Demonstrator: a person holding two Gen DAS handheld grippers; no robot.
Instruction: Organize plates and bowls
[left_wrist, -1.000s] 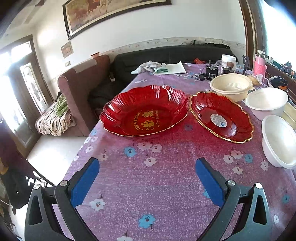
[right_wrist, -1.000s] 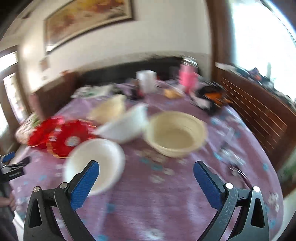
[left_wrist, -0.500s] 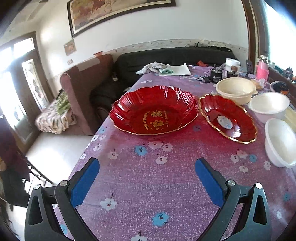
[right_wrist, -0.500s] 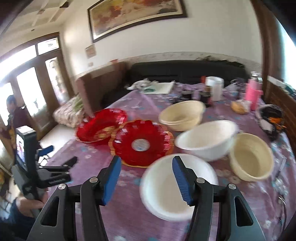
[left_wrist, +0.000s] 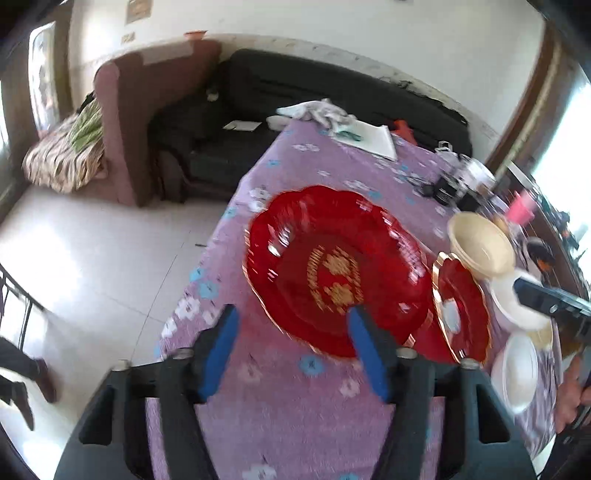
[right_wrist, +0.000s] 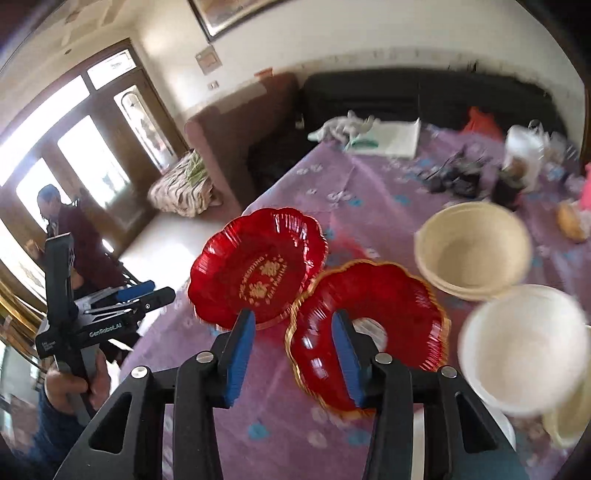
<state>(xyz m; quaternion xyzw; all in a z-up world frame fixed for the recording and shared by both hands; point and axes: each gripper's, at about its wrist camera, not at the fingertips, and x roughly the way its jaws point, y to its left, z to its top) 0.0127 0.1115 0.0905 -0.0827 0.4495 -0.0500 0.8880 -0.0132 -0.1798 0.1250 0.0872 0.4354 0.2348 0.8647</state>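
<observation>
Red glass, fluted and gold-lettered, the large scalloped bowl (left_wrist: 334, 273) sits near the table's (left_wrist: 295, 424) left edge, a smaller gold-rimmed red plate (right_wrist: 369, 328) just beside it. Left gripper (left_wrist: 291, 350) and right gripper (right_wrist: 291, 358) hover with fingers parted, holding nothing.

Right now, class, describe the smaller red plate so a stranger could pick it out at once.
Find the purple flowered tablecloth. Two red scalloped dishes sit side by side on it, near the cream bowl. The smaller red plate is the shallower one with a gold rim and a white round centre; the larger red dish carries gold lettering instead.
</observation>
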